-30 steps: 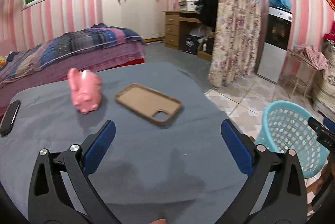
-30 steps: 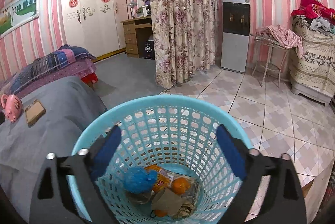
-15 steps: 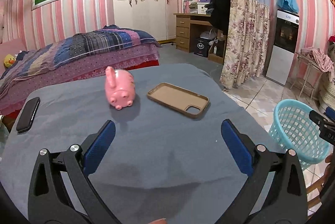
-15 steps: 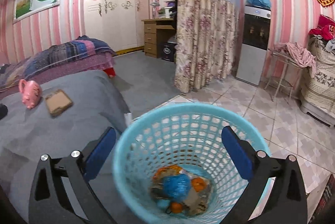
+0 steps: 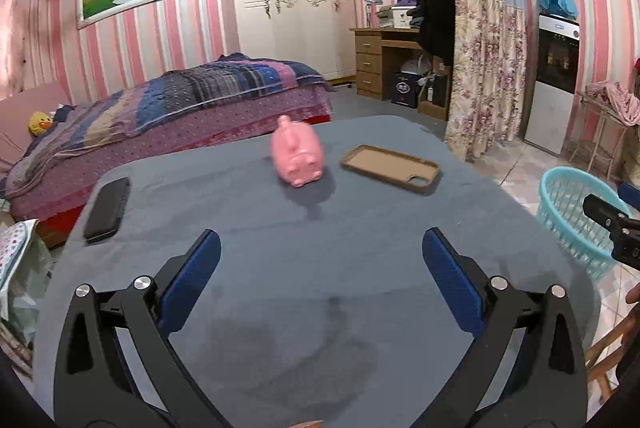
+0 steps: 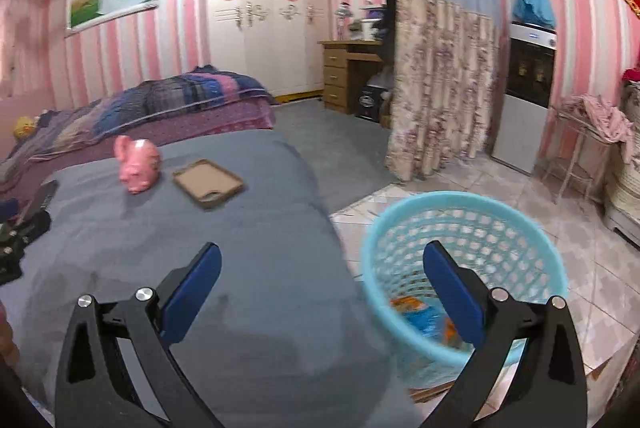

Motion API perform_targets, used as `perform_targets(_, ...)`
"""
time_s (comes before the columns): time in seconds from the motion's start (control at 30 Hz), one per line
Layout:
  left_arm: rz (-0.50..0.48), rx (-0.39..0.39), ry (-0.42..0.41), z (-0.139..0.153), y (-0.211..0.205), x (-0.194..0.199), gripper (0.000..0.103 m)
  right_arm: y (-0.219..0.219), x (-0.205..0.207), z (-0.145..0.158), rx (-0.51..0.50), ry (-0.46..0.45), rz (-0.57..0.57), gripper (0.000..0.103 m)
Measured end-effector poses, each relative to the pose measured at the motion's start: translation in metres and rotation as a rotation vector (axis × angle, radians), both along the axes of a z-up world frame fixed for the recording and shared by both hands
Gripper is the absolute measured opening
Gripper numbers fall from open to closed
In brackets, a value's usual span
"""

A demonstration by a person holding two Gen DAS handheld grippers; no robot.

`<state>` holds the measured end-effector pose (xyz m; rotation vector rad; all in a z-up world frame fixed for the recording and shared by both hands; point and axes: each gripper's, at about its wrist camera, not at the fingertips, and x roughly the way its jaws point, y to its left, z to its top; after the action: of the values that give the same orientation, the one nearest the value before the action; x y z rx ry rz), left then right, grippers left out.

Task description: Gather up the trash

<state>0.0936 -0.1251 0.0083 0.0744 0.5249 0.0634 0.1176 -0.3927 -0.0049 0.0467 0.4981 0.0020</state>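
Left gripper (image 5: 320,268) hangs over the grey table (image 5: 280,308), jaws wide apart, nothing held. Right gripper (image 6: 322,282) also spread and empty, at the table's edge next to the blue basket (image 6: 460,204). Trash (image 6: 420,316) sits in the basket bottom on the floor. On the table only a pink piggy bank (image 5: 298,158), phone case (image 5: 390,168) and black phone (image 5: 108,208), none looks like trash. Collection looks about finished.

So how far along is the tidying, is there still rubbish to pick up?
Mostly done, it seems. Wrappers already lie in the blue basket. Both the left tool and right tool are open, holding nothing. On the table only a pink piggy bank, phone case and black phone show, none obviously trash.
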Motion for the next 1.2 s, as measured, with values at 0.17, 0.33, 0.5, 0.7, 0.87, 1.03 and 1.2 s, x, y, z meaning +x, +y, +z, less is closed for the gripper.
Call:
perform_targets(0.17,0.003,-0.005,0.013,-0.006,0.019,-0.021,0.098,0.032,-0.021,-0.002,-0.007,0.008,0.078,0.099)
perform_targets(0.33,0.005,-0.041,0.027,-0.010,0.033,-0.031,0.098,0.065,-0.039,-0.013,-0.044,0.016,0.120,0.099)
perform_targets(0.5,0.000,-0.079,0.034,-0.015,0.038,-0.039,0.098,0.085,-0.054,-0.017,-0.067,0.018,0.145,0.099)
perform_targets(0.7,-0.009,-0.080,0.026,-0.017,0.038,-0.046,0.098,0.096,-0.062,-0.020,-0.073,0.008,0.161,0.099)
perform_targets(0.87,-0.001,-0.090,0.028,-0.020,0.041,-0.049,0.098,0.098,-0.065,-0.018,-0.074,-0.008,0.166,0.099)
perform_targets(1.03,0.005,-0.095,0.033,-0.024,0.042,-0.050,0.098,0.097,-0.065,-0.018,-0.064,-0.010,0.168,0.099)
perform_targets(1.2,0.005,-0.089,0.027,-0.024,0.039,-0.049,0.098,0.096,-0.064,-0.017,-0.064,-0.009,0.169,0.099)
